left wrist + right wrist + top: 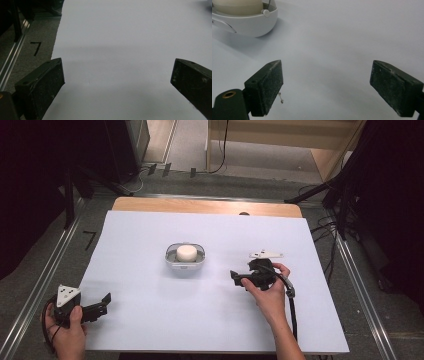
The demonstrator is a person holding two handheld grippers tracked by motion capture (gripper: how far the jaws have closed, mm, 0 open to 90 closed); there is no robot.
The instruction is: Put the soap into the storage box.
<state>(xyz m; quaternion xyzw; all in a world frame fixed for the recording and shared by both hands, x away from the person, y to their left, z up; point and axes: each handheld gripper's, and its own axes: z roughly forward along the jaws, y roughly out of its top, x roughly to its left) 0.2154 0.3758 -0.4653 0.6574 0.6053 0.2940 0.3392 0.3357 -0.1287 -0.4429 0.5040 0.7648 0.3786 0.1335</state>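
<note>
Left gripper at the tabletop's near left corner, jaws wide, nothing between them, resting low over the white sheet. Right gripper right of centre, jaws spread wide and empty, aimed left toward the white bowl-shaped holder with a cream round puck sitting in it, mid-tabletop, a bit toward the far edge. In the right gripper view the holder is up-left, well off the jaws' centre line. Judged step: approach to grasp. Swing left to centre the holder, stay level, close only once the pads straddle it.
</note>
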